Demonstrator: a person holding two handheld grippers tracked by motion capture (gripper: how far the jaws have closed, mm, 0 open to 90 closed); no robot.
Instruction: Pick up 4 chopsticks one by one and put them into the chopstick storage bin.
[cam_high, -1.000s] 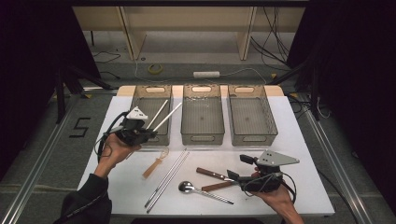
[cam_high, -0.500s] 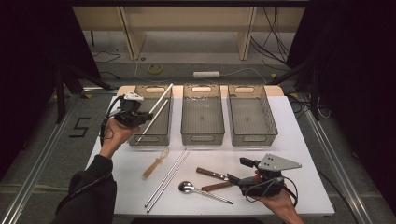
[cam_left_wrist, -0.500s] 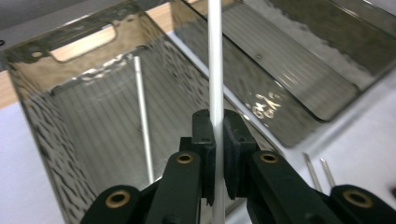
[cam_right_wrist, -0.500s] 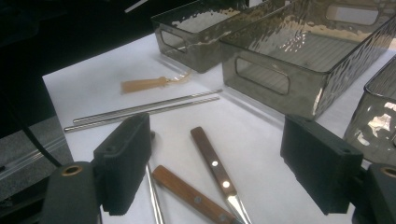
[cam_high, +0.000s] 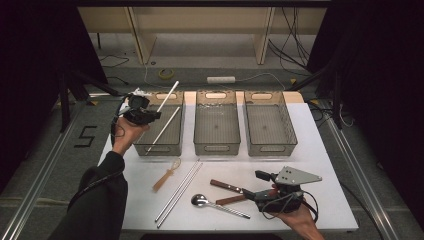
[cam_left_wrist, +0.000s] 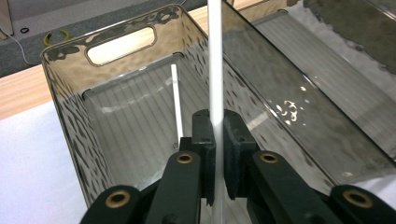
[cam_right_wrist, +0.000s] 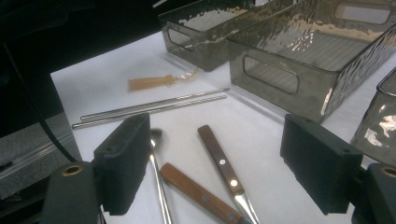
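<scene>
Chopsticks over the left bin: slip and bounce risks

White chopstick (cam_left_wrist: 215, 70) pinched between fingers (cam_left_wrist: 233, 154) of left gripper (cam_high: 145, 116), held above left bin (cam_high: 165, 146), long end raised toward the bin's far rim. Second white chopstick (cam_high: 163, 129) seen slanting beside it in the high view; a white stick (cam_left_wrist: 176, 102) lies in the bin in the left gripper view (same stick or not, cannot tell). Grip sits low on the shaft, most of the length cantilevered out.

Risks, as judged:
- Smooth round shaft, narrow pad contact: could pivot or slide out early and fall outside the bin onto the counter (cam_high: 330, 150).
- Released at this tilt: tip likely to strike the rim or wall, bounce, end up propped across the edge.
- Bin light and loose on the counter: a knock from the gripper could shove it against middle bin (cam_high: 216, 145).

Right gripper (cam_high: 260, 192) low at near edge, fingers spread wide, nothing between them, above wooden-handled knives (cam_right_wrist: 219, 163) and spoon (cam_high: 202, 201). Metal chopsticks (cam_high: 180, 190) and tan tool (cam_high: 167, 175) lying apart, clear of both hands.
</scene>
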